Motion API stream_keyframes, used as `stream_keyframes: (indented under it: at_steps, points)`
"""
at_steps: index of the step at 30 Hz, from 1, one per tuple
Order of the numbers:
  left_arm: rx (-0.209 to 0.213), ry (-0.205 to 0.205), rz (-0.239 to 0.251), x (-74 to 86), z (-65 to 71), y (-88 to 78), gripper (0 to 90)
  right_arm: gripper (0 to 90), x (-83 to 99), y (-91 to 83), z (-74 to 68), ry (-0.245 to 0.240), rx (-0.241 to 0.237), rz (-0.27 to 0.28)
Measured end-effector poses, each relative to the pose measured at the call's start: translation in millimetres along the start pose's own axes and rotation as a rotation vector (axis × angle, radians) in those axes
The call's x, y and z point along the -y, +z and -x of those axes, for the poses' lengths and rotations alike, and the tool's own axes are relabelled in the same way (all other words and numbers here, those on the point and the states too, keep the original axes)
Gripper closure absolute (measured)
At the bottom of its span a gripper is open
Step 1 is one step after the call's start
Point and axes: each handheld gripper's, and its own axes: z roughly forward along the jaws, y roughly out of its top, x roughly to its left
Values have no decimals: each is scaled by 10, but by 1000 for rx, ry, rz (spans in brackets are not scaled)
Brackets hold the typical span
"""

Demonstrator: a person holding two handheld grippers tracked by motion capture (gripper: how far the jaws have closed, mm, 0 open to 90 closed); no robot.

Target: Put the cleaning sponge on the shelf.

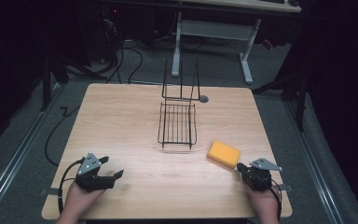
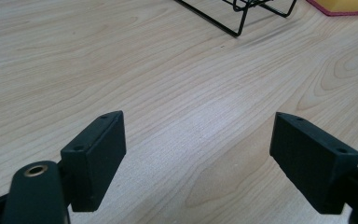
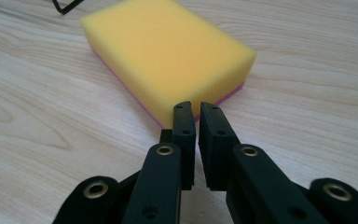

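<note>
Sponge (image 1: pixel 223 154) pickup looks like the step in hand: the yellow block with its pink underside lies flat on the bench (image 1: pixel 135 130), toward the right front, just right of the black wire rack (image 1: pixel 177 123) and apart from it. The right claw (image 1: pixel 240 166) sits low at the sponge's near corner with its jaws pressed almost together, gripping nothing; whether the tips touch the foam I cannot tell. My reading is that this is the approach before a grasp, so the next move calls for spreading those jaws wide enough to straddle the block, then easing forward and closing on its sides. The left claw (image 1: pixel 114 168) rests near the left front of the bench with its jaws wide apart and empty, well away from the sponge. The high view gives the whole layout: rack at centre with its upright back frame, sponge beside it, both hands at the near edge. The right gripper view adds the thin pink layer under the sponge (image 3: pixel 168 56) and the narrow slit between its jaws, while the left gripper view shows bare wood grain between open jaws, a rack foot (image 2: pixel 240 23) and a sliver of sponge (image 2: pixel 345 7) at the top edge.
</note>
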Motion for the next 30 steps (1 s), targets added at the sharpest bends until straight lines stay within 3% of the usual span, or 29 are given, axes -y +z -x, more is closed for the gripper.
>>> stream_keyframes:
  at_steps: [15,22,23,24,25,26,27,30]
  points:
    - [2,4,1,-8,0,11,190,845,-75,79,-402,-108,-98,-26]
    - [1,0,3,-4,-4,-1,190,806,-98,23,-392,-90,-98,8]
    - [2,-1,3,-4,-4,2,190,745,-103,-18,-383,-70,-92,29]
    - [2,-1,3,-4,-4,2,190,745,-103,-18,-383,-70,-92,29]
    - [2,1,1,-5,-1,9,190,671,-118,-44,-380,-62,-86,57]
    - [2,1,1,-5,-1,9,190,671,-118,-44,-380,-62,-86,57]
    - [3,4,-1,-7,4,13,190,578,-135,-54,-393,-46,-87,75]
    - [3,3,0,-7,6,13,190,497,-152,-49,-403,-46,-82,89]
